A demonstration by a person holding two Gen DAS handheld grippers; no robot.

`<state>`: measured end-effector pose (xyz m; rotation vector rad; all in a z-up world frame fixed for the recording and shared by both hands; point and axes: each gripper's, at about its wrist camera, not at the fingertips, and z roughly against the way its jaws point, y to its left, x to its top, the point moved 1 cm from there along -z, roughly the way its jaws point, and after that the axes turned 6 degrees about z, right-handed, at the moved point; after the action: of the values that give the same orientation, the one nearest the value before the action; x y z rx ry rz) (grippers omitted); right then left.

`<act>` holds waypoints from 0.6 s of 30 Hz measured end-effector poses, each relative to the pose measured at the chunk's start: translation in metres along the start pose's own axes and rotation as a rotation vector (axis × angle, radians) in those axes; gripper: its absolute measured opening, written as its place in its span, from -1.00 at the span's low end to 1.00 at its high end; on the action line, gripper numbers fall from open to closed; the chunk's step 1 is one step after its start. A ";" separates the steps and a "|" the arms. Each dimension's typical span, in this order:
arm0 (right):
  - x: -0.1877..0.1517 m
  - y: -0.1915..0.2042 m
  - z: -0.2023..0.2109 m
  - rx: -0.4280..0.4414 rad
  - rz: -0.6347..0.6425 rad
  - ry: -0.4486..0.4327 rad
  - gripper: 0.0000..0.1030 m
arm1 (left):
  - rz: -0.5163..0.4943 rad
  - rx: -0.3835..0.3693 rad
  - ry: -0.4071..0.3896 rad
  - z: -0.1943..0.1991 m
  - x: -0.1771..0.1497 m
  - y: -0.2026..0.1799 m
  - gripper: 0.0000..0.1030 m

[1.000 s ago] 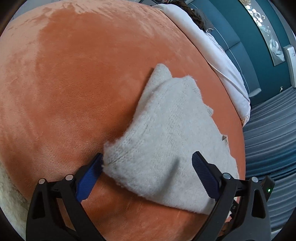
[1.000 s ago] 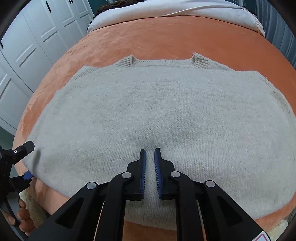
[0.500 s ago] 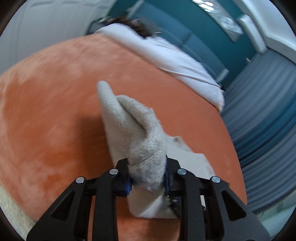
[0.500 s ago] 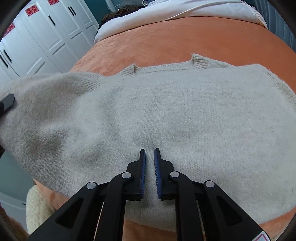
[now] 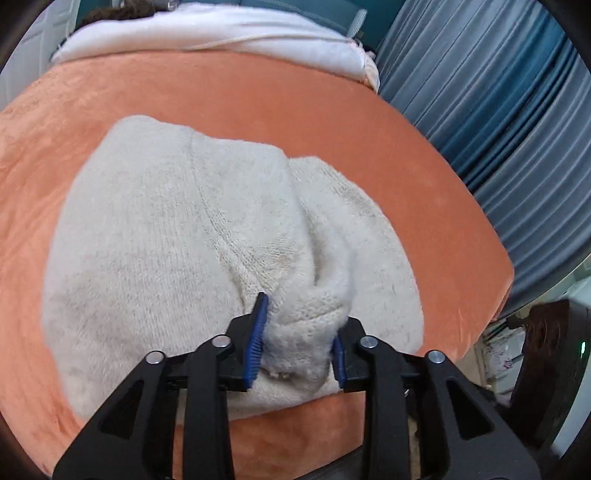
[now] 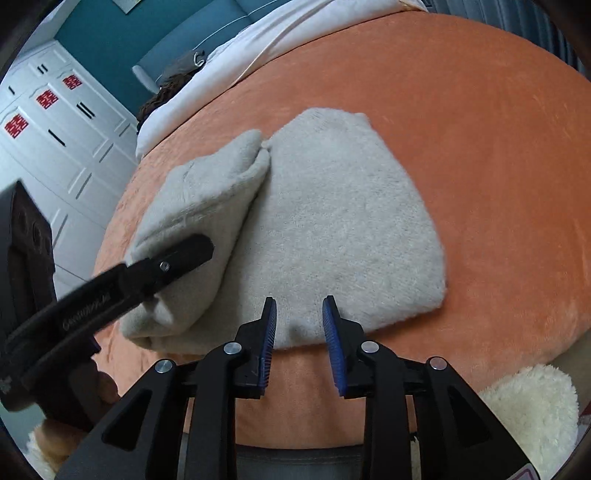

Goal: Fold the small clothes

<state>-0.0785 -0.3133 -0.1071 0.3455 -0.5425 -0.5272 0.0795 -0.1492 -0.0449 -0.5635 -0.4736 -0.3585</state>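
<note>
The left gripper (image 5: 297,339) has carried the sweater (image 6: 332,221) edge across its middle; its opening jaws bracket the bunched knit. The right gripper (image 6: 299,339), near the orange bed (image 6: 480,147) edge, opens with nothing between. One side fold looks done.

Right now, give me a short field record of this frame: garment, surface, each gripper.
garment: beige knitted sweater, left side folded over the middle
surface: orange plush blanket on a bed
left gripper: jaws opening, bunched sweater fold between the pads
right gripper: jaws opening, nothing between them, at the sweater's near edge
beyond blanket: white bedding
</note>
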 end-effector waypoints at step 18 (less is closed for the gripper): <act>0.063 0.096 -0.051 0.050 0.134 0.077 -0.25 | -0.084 0.325 0.028 0.027 -0.035 0.072 0.59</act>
<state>0.0335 -0.2615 -0.0807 0.3729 -0.5008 -0.3698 0.0742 -0.0696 -0.0733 -0.2238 -0.5170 -0.3601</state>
